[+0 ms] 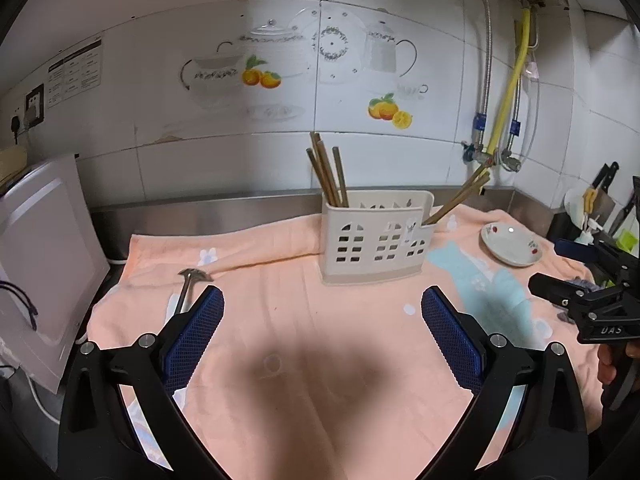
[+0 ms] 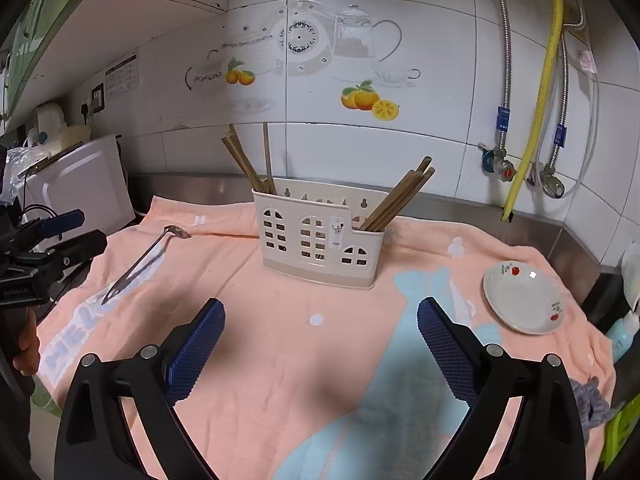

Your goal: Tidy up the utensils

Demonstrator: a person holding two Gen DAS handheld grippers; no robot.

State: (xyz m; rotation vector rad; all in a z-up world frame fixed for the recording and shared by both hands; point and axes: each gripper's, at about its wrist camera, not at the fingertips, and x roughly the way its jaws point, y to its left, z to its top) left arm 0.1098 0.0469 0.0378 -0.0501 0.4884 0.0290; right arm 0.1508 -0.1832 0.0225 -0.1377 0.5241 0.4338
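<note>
A cream plastic utensil holder stands upright on the peach towel. Wooden chopsticks lean in its left compartment, and more chopsticks lean out of its right one. A metal spoon lies flat on the towel to the left. My left gripper hovers open over the towel, just right of the spoon. My right gripper also hangs open, in front of the holder, with nothing between its fingers.
A small white dish with red prints sits on the towel at the right. A white appliance stands at the left edge. Knives and bottles crowd the far right. Pipes run down the tiled wall.
</note>
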